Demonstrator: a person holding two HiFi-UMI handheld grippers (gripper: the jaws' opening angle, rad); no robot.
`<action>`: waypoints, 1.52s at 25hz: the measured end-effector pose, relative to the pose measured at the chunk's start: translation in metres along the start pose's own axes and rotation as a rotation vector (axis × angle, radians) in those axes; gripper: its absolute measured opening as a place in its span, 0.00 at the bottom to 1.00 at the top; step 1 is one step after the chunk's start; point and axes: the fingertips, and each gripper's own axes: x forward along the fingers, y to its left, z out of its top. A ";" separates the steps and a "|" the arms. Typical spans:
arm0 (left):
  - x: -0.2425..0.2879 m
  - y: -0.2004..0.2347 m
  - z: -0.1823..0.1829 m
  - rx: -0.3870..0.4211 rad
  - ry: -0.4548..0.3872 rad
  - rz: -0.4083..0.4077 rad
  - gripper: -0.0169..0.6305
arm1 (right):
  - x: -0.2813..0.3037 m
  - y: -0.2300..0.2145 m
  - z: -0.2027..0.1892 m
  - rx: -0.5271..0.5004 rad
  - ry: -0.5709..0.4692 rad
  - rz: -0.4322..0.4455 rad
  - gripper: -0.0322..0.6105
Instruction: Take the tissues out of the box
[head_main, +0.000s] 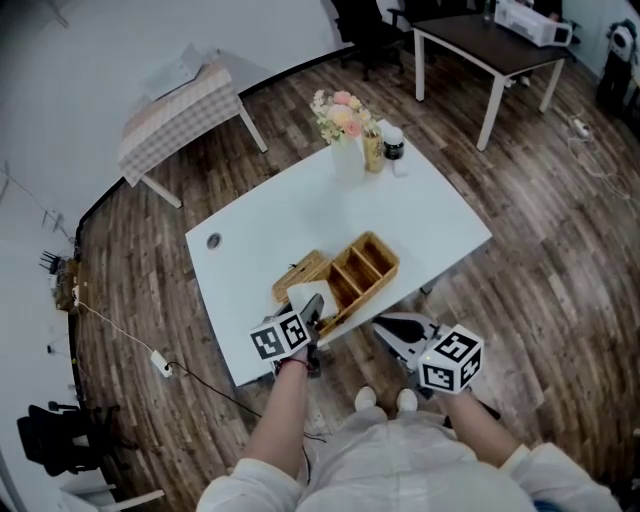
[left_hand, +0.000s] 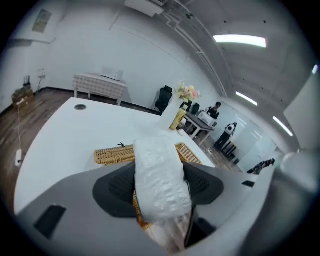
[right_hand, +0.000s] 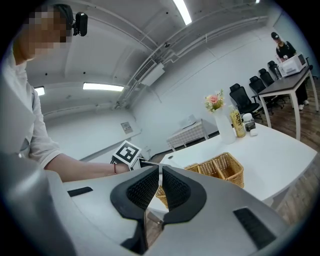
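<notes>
tissue pack (left_hand: 160, 180) (white) above wicker basket (left_hand: 112, 155)

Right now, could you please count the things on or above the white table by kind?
Wicker basket: 1
Tissue pack: 1
Vase of flowers: 1
Yellow bottle: 1
Dark-capped jar: 1
Total: 5

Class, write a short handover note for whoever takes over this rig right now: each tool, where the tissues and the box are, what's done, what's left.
Left tool: shut on the white tissue pack, held over the near end of the wicker box.
Right tool: shut, empty, off the near edge of the white table.
Box: on the table; far compartments look empty, near end hidden.
Done: pack gripped, apparently raised out of the box.
Left: probably carry it clear and set it on the table.
</notes>
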 end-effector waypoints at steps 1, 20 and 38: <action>-0.002 -0.005 0.003 -0.043 -0.023 -0.028 0.44 | 0.000 0.001 0.001 -0.006 -0.002 0.002 0.11; -0.030 -0.083 0.007 -0.355 -0.150 -0.351 0.43 | -0.013 0.023 0.018 -0.075 -0.030 0.000 0.11; -0.080 -0.138 0.019 -0.487 -0.250 -0.549 0.43 | -0.038 0.057 0.050 -0.160 -0.097 0.017 0.11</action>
